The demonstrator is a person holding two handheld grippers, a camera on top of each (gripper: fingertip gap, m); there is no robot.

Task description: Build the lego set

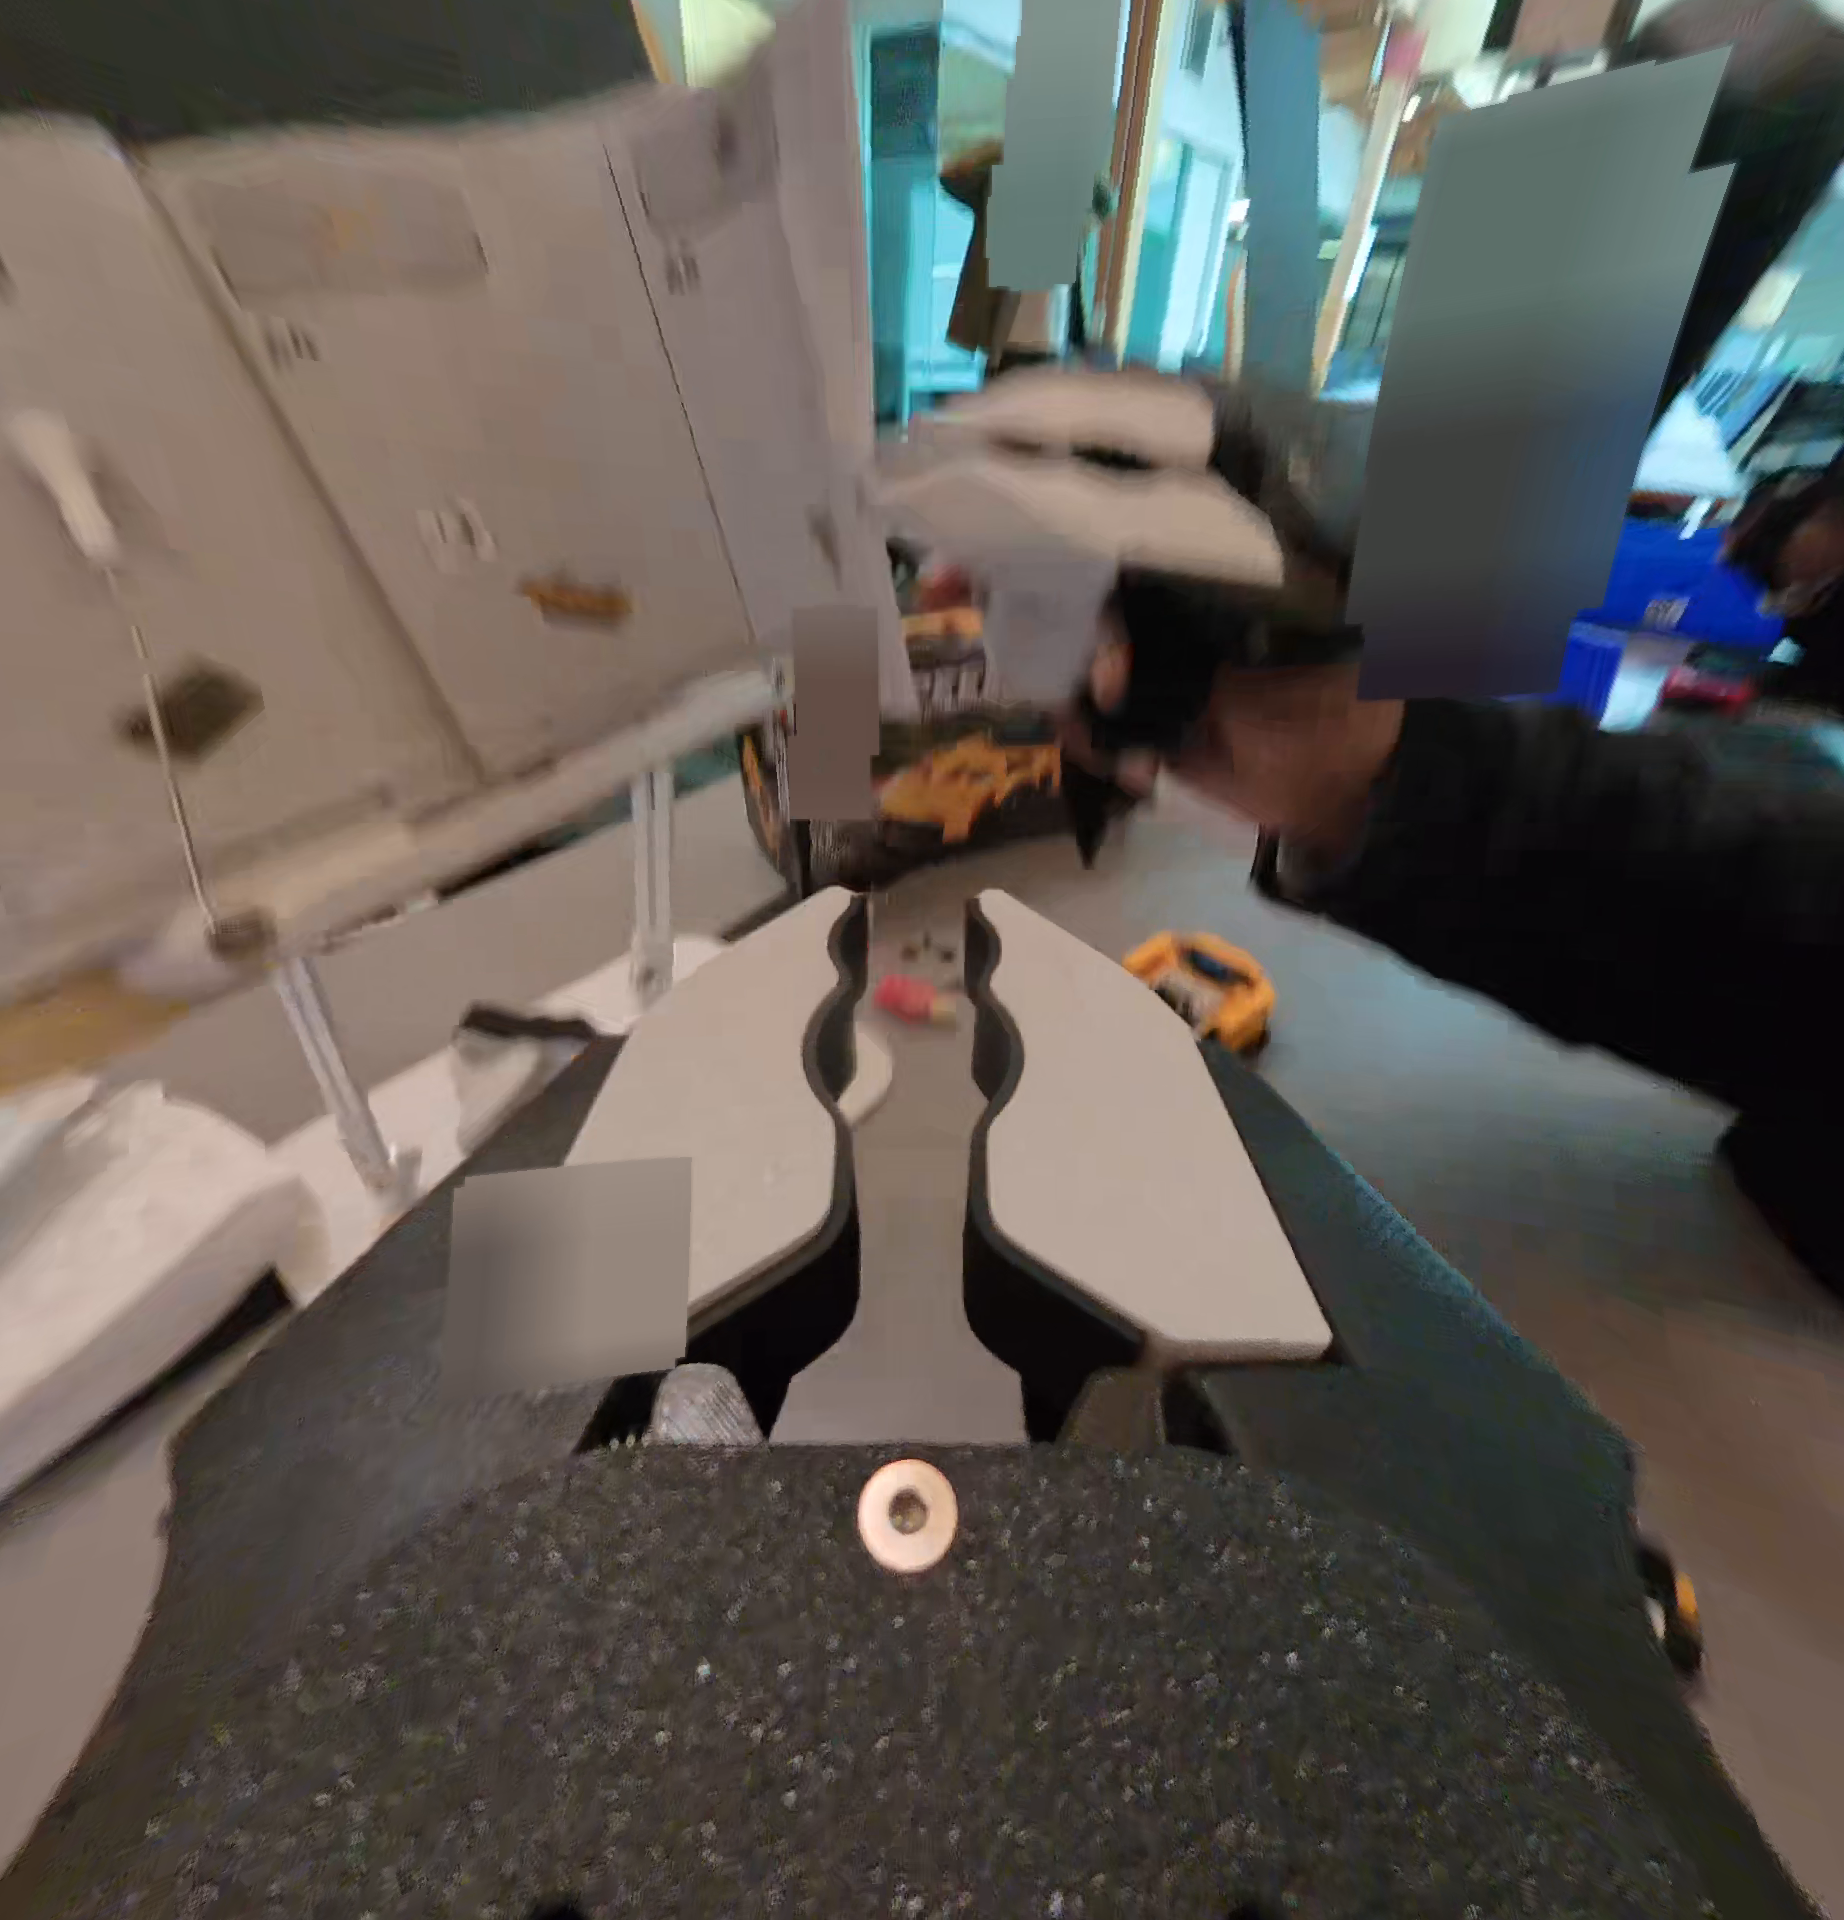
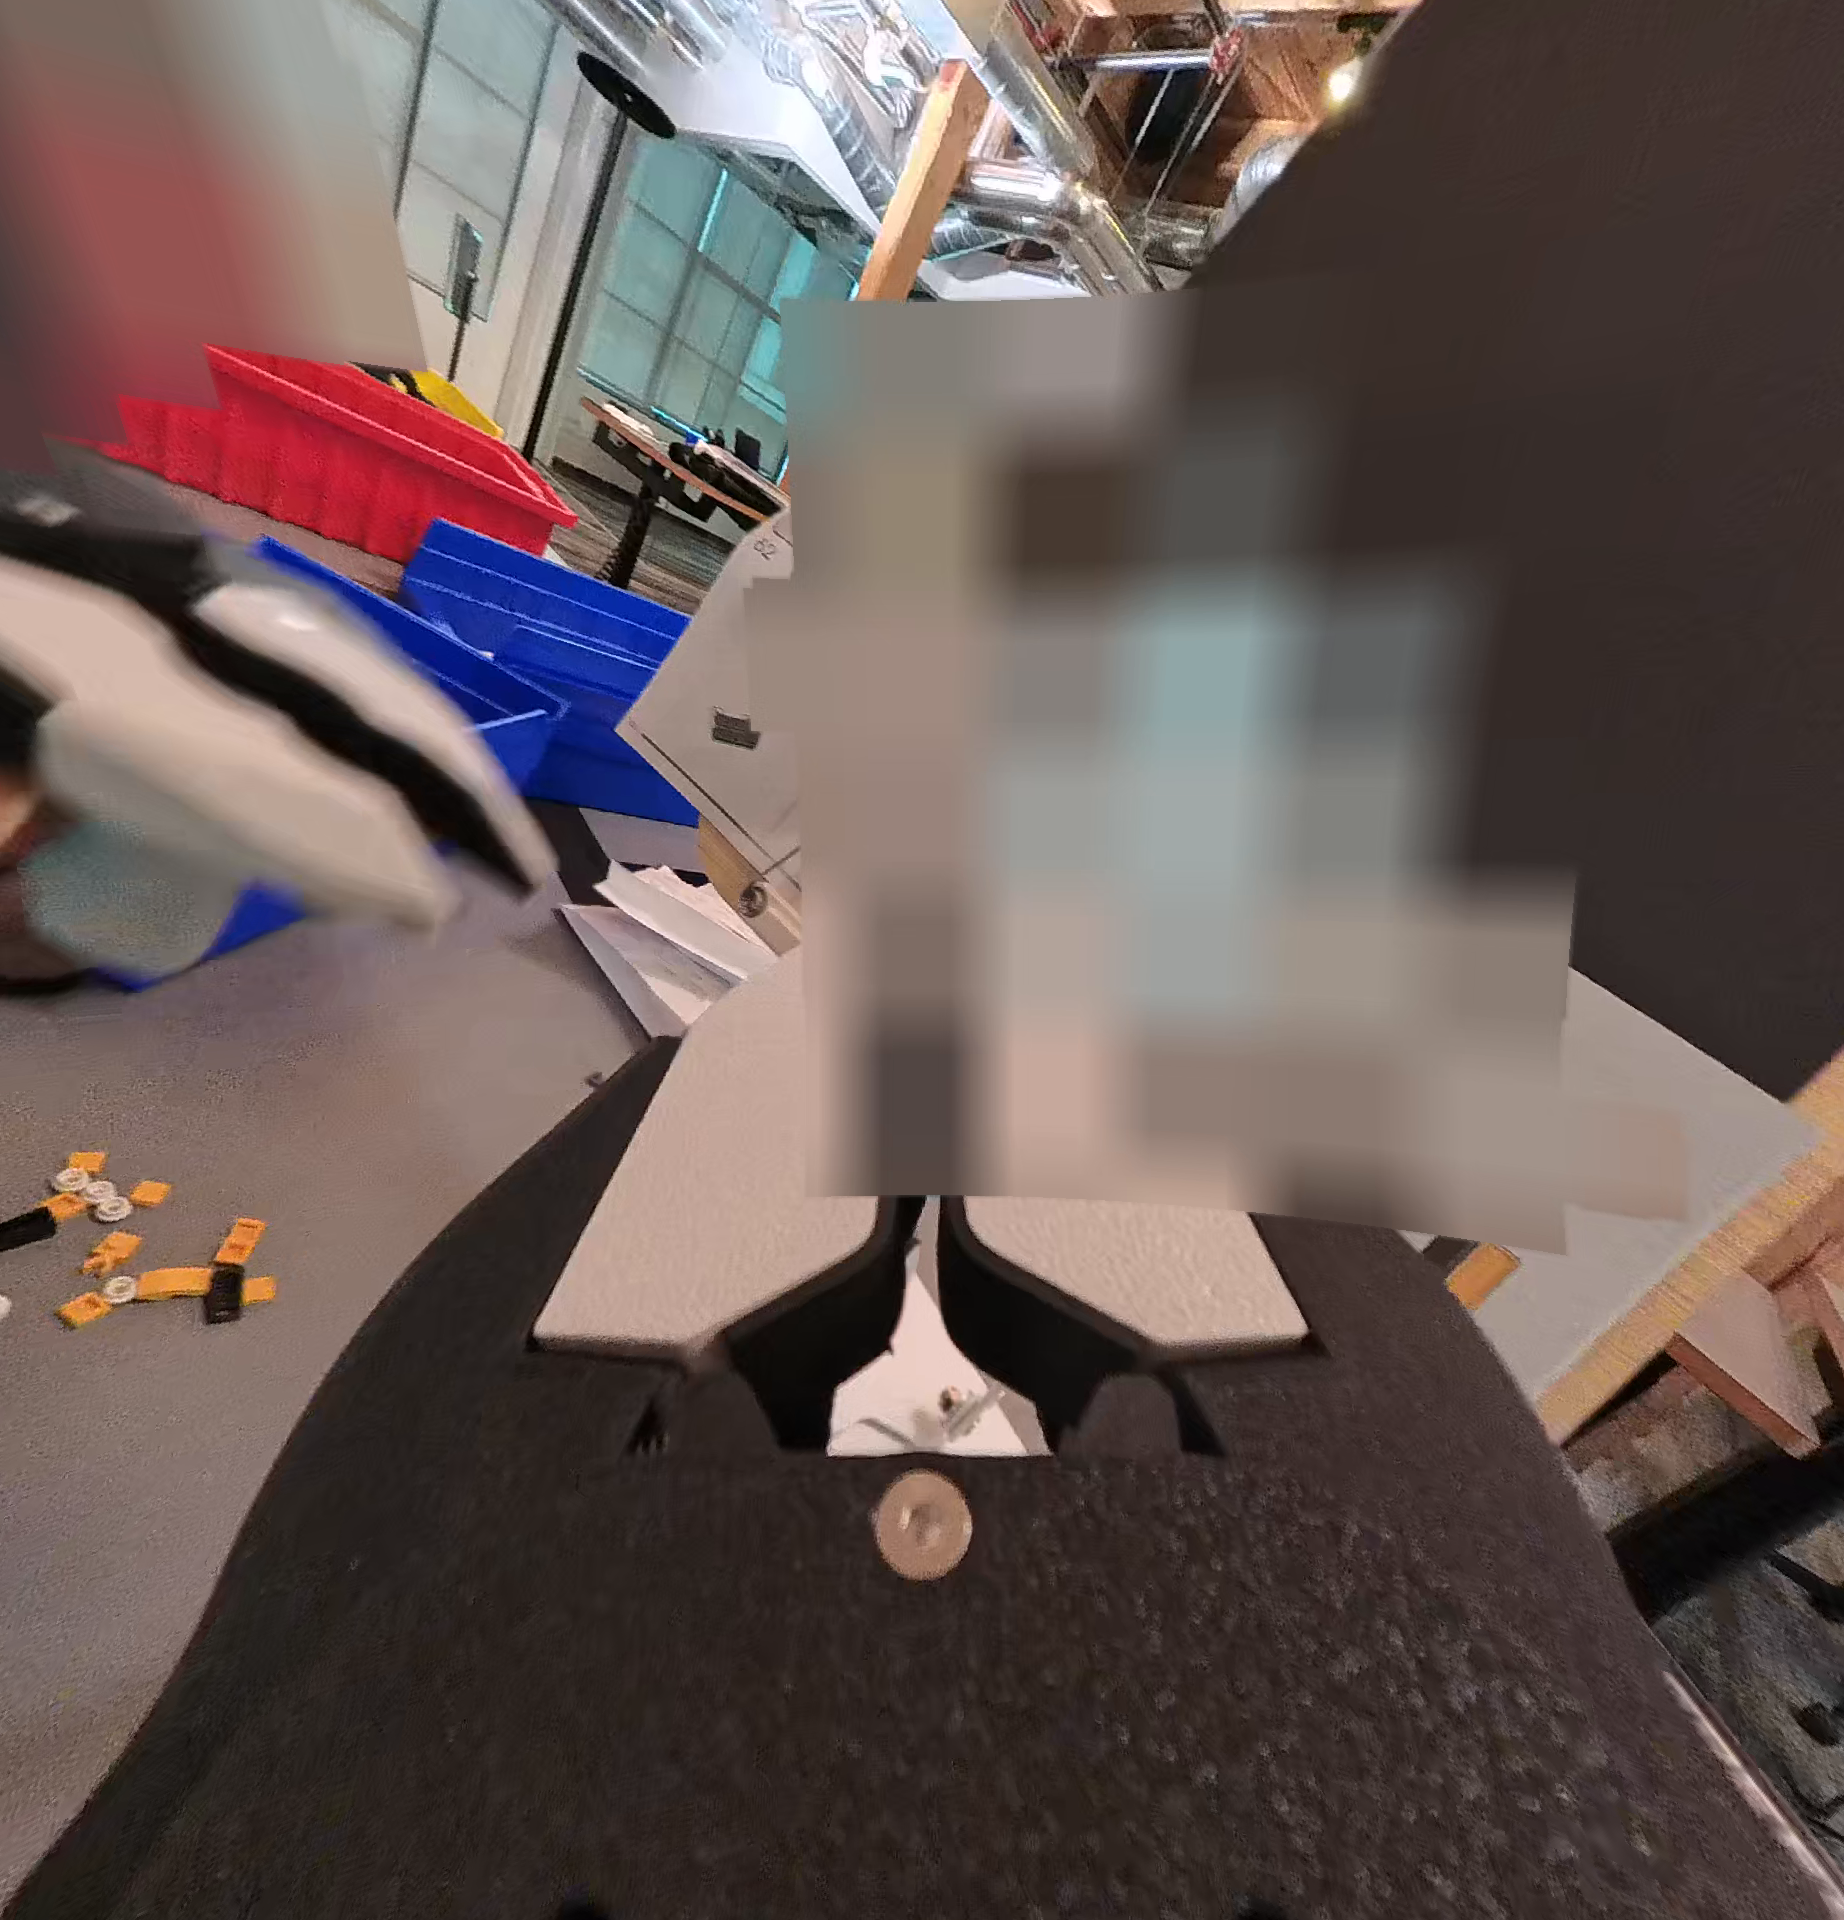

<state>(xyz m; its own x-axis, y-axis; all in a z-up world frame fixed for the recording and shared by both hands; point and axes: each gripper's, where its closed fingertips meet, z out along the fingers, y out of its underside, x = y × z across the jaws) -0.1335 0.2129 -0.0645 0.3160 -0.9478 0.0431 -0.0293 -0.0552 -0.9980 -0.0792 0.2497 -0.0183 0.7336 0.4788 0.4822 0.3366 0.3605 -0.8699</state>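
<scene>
My left gripper [image 1: 918,920] is open and empty, low over the grey table [image 1: 1417,1143]. A small red piece [image 1: 913,1000] lies on the table just beyond its tips. A partly built yellow lego car [image 1: 1204,987] sits to the right of it. My right gripper [image 1: 913,447] is raised beside the instruction booklet [image 1: 378,468], held by a hand in a dark sleeve. In the right wrist view its grey fingers [image 2: 689,1195] stand close together; a mosaic patch hides the tips. The left gripper [image 2: 482,894] also shows there, blurred. Loose yellow, black and white pieces [image 2: 118,1236] lie at the left.
The booklet rests on a wire stand [image 1: 336,1081] at the left. The lego box [image 1: 959,769] stands behind the car. Red [image 2: 378,457] and blue bins [image 2: 544,644] and white papers [image 2: 669,935] sit at the table's far side. Another person is at the far right [image 1: 1811,582]. The grippers' ends are close to 9 cm from one another. From either gripper's tips it is about 25 cm to the small red piece [image 1: 913,1000].
</scene>
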